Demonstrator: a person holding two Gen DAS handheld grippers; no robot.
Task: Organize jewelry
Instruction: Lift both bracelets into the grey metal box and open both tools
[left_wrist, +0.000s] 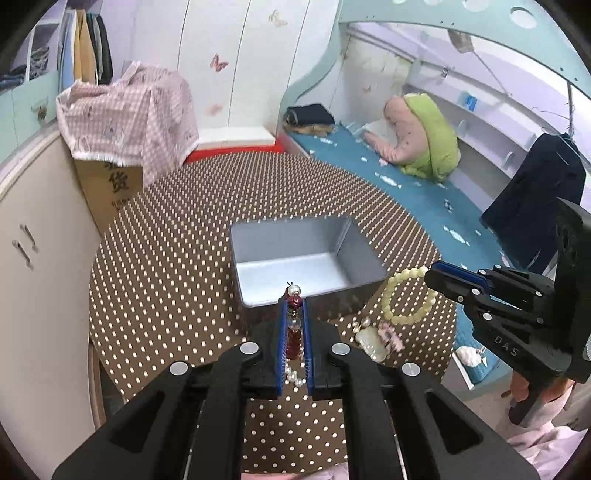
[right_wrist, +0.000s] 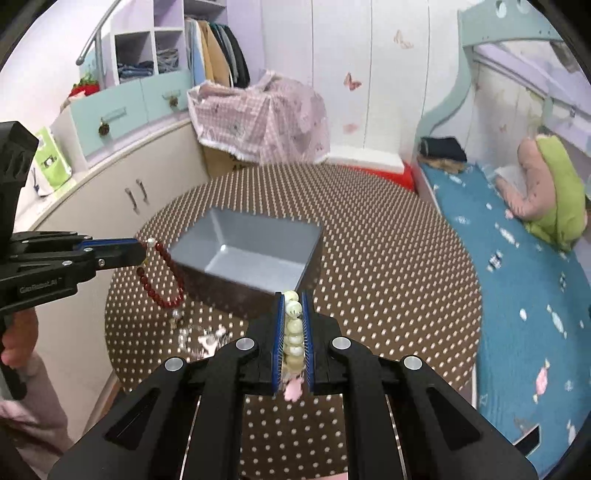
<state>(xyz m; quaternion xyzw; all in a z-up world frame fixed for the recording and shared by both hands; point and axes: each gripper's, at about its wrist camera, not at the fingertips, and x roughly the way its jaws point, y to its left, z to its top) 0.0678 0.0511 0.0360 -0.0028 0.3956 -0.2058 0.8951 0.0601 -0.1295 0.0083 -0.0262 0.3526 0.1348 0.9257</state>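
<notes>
My left gripper (left_wrist: 294, 301) is shut on a dark red bead bracelet (left_wrist: 294, 334) with white pearls, held just in front of the open grey box (left_wrist: 295, 254). In the right wrist view the left gripper (right_wrist: 142, 247) shows the red bracelet (right_wrist: 162, 280) hanging left of the grey box (right_wrist: 243, 251). My right gripper (right_wrist: 293, 295) is shut on a cream bead bracelet (right_wrist: 293, 332) with a pink charm. In the left wrist view the right gripper (left_wrist: 430, 275) holds the cream bracelet (left_wrist: 406, 295) to the right of the box, above the table.
The box stands on a round brown table with white dots (left_wrist: 177, 240). A white pendant and pink charm (left_wrist: 376, 338) lie or hang near the table's right edge. A cupboard (right_wrist: 122, 192) stands left, a blue bed (right_wrist: 517, 277) right, a cloth-covered carton (left_wrist: 122, 122) behind.
</notes>
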